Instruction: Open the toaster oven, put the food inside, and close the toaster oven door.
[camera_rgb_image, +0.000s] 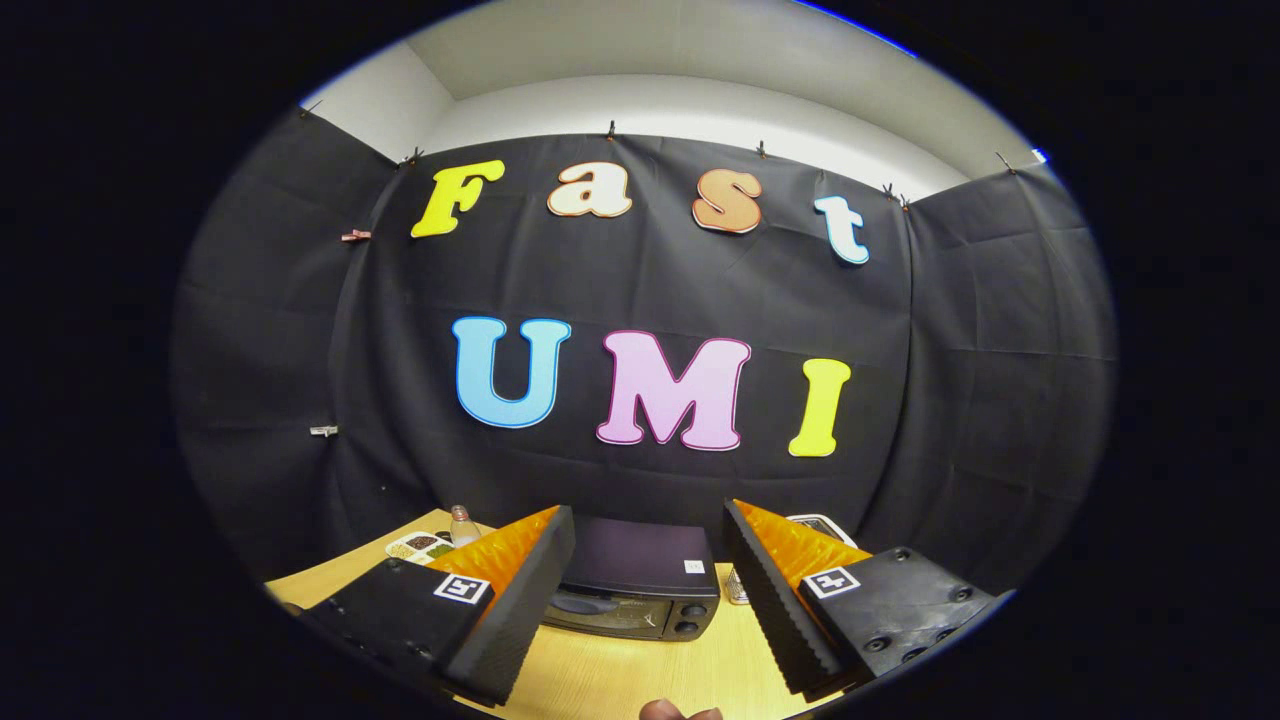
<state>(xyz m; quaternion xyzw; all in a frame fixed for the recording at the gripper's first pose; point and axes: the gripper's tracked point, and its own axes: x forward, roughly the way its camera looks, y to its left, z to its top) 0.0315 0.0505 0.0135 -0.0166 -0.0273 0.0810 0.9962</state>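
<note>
Black cloth wall (640, 300) in creased panels on three sides, clipped along its top edge, pale wall (700, 105) and white ceiling (720, 45) above, light wood table (640, 665) below, even indoor light, no strong shadows

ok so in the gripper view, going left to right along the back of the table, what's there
divided dish of foods → small bottle → toaster oven, door shut, beyond the open gripper → white object behind the right finger, too hidden to identify
</note>
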